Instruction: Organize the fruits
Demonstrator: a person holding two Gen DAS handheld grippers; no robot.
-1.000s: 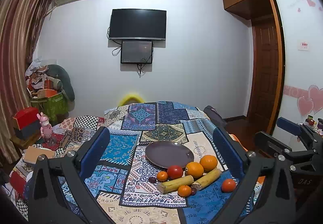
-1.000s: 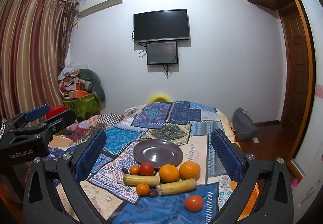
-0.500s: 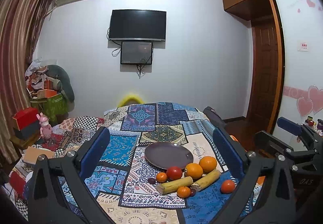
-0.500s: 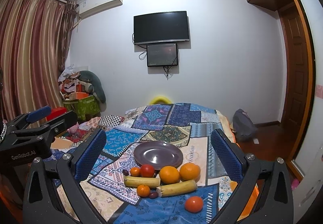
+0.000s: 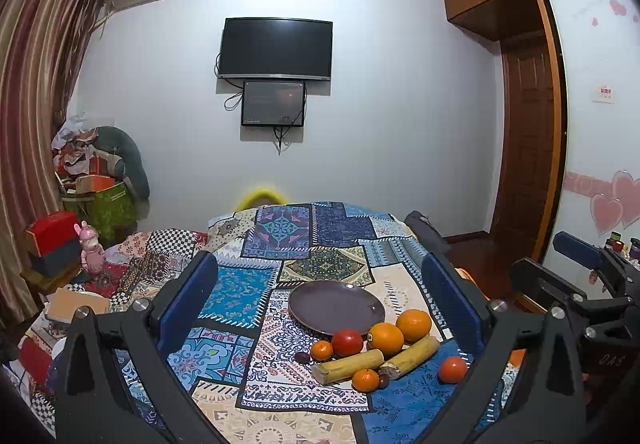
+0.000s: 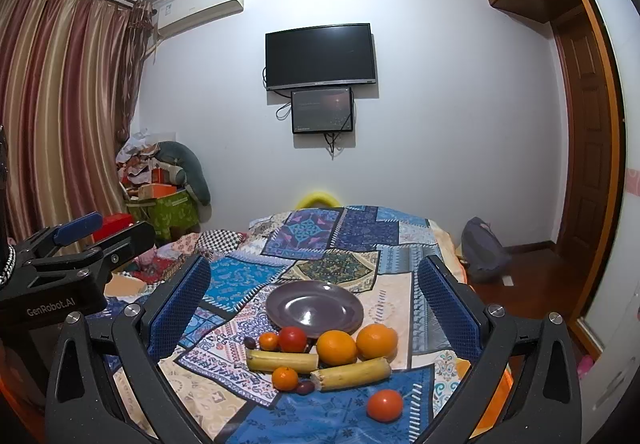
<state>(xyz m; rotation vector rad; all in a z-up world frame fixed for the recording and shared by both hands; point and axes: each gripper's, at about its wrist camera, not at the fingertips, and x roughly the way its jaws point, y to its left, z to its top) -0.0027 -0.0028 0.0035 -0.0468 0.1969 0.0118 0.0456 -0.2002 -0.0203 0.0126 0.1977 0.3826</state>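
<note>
An empty dark purple plate [image 5: 336,307] [image 6: 315,308] lies on a patchwork cloth. In front of it sit two oranges [image 5: 413,325] [image 6: 336,347], a red tomato [image 5: 347,342] [image 6: 293,339], two yellow banana pieces [image 5: 347,365] [image 6: 351,374], small mandarins [image 5: 365,380] [image 6: 285,378], dark plums [image 6: 305,387] and a lone orange-red tomato [image 5: 452,369] [image 6: 385,405]. My left gripper [image 5: 320,300] is open, held above and short of the fruit. My right gripper [image 6: 314,302] is open too, equally back from the pile. Each gripper appears at the edge of the other's view.
The cloth-covered table [image 5: 280,240] drops off at its right edge toward a wooden floor with a dark bag [image 6: 484,248]. Clutter, boxes and a pink toy [image 5: 91,244] stand at the left by the curtain. A TV [image 5: 277,49] hangs on the far wall.
Both views have shifted very slightly, the scene sitting a touch lower in the right wrist view. The fruit and plate have not moved and both grippers stay open.
</note>
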